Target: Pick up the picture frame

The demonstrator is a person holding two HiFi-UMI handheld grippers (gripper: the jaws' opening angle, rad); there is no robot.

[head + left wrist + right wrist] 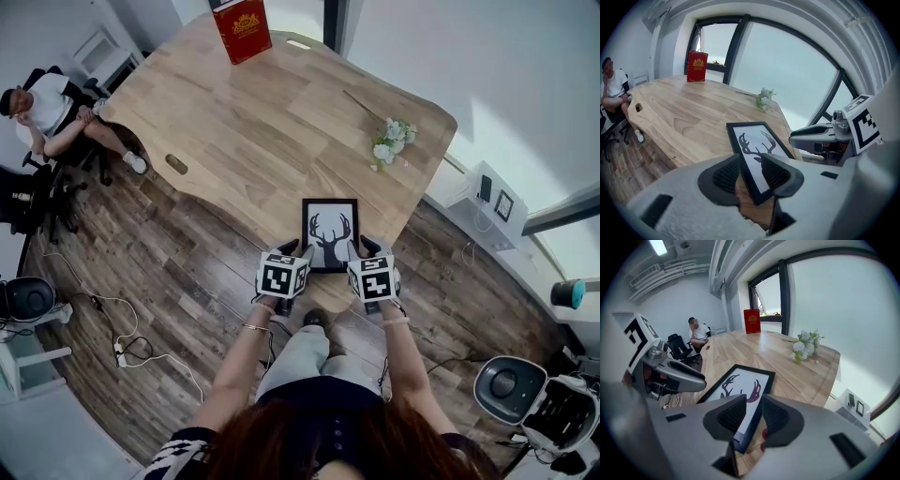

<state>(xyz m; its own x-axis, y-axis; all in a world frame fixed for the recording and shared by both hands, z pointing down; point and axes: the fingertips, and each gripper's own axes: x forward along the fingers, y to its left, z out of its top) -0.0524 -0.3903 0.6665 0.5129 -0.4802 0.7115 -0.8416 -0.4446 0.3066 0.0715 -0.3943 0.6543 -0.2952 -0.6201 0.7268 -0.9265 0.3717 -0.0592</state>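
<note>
Black picture frame point(330, 234) — antlered deer silhouette point(329, 246)

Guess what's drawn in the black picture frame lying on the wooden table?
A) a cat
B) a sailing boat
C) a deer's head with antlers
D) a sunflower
C: the black rectangular picture frame on the light wooden table holds a dark deer silhouette with branching antlers on a white background.
</note>
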